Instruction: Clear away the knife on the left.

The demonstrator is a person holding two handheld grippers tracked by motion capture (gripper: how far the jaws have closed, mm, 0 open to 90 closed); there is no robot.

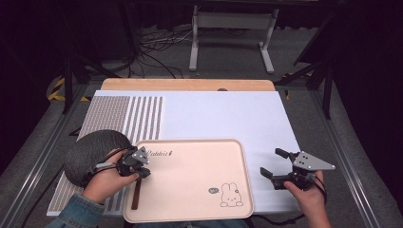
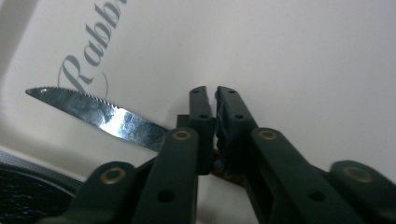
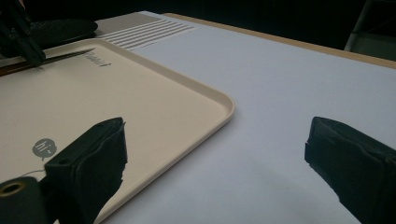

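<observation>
The knife lies along the tray's left edge. The left gripper sits right over its handle, jaws nearly together, but it's hard to tell if they're actually pinching it. The right gripper hovers beside the tray, jaws wide apart.

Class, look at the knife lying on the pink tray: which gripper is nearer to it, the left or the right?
Left. The left gripper is right at the knife, its fingers closed around the handle end. The right gripper hovers open off the tray's far side.
</observation>
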